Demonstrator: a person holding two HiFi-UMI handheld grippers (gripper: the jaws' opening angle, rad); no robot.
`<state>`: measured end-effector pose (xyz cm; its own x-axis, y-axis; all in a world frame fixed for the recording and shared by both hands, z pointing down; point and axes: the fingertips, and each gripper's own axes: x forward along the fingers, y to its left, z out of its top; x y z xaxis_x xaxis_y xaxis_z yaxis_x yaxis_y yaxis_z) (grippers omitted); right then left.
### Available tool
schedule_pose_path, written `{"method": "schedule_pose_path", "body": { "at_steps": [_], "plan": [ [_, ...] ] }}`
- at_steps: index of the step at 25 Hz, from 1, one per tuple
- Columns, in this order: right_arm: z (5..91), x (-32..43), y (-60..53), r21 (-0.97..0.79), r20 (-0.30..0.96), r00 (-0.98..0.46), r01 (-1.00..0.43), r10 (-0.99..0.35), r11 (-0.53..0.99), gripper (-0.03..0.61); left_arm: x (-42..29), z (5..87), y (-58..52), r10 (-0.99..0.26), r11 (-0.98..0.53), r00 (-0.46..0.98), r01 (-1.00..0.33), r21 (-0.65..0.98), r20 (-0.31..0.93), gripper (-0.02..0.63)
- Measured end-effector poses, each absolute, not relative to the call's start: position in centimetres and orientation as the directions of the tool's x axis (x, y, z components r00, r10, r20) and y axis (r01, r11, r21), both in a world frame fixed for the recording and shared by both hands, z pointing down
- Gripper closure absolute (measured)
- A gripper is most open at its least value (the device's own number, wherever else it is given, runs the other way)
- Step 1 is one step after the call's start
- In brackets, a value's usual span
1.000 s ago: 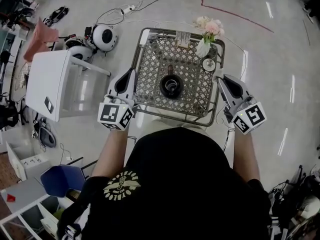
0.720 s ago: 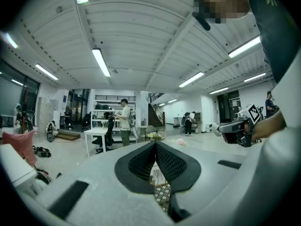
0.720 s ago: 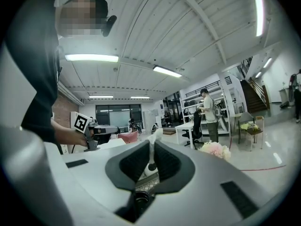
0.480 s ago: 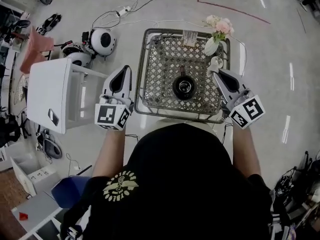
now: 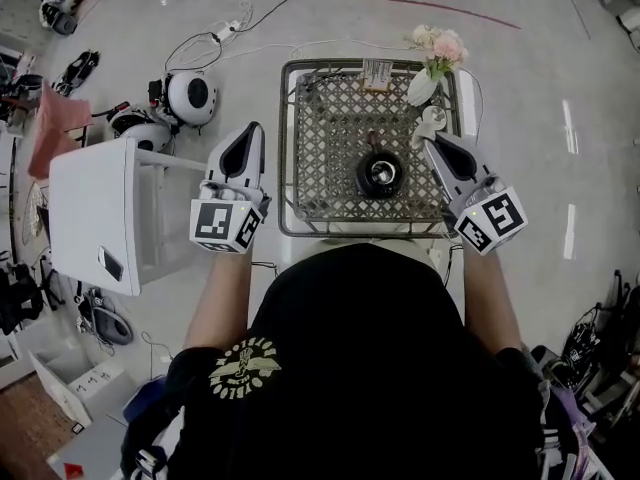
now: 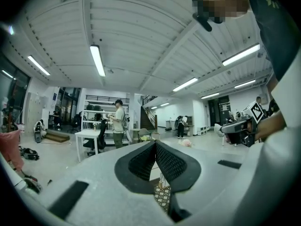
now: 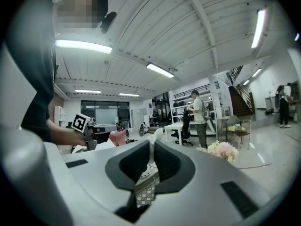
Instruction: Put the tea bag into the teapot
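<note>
Head view shows both tools have shifted left across the table (image 5: 320,118). The right tool (image 5: 428,140), clamped on the white tea bag (image 7: 154,135), is now just beside the teapot (image 5: 380,173). The left tool (image 5: 252,130) is closed and empty. The drop looks near.

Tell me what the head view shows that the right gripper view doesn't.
Only the head view shows the black teapot, standing mid-table. Only the right gripper view shows a white piece, probably the tea bag, pinched in the right gripper, plus a person standing at a white desk beyond. Both show the pink flowers, the lattice table and the left gripper.
</note>
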<state>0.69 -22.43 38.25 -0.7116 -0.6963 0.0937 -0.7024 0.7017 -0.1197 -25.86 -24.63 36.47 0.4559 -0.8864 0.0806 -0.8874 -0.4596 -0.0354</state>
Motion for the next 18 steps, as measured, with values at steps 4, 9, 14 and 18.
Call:
{"method": "schedule_pose_path", "body": {
  "at_steps": [4,9,14,18],
  "plan": [
    [38.1,-0.1,-22.0,-0.136,0.091,-0.699,-0.714,-0.709,0.687,0.548,-27.0,36.7,-25.5,-0.879,-0.473,0.470,-0.881,-0.026,0.087,0.617],
    [37.8,-1.6,-20.9,-0.156,0.064,-0.752,-0.656,-0.656,0.738,0.493,-27.8,37.0,-26.3,-0.876,-0.478,0.474,-0.878,-0.018,0.089,0.617],
    [38.5,-1.5,-21.0,-0.161,0.084,-0.744,-0.667,-0.663,0.728,0.479,-27.2,37.3,-26.5,-0.870,-0.488,0.485,-0.873,-0.014,0.091,0.617],
    [38.2,-1.1,-21.3,-0.157,0.077,-0.749,-0.661,-0.659,0.733,0.479,-26.3,37.2,-26.5,-0.869,-0.491,0.487,-0.871,-0.017,0.090,0.617]
  ]
}}
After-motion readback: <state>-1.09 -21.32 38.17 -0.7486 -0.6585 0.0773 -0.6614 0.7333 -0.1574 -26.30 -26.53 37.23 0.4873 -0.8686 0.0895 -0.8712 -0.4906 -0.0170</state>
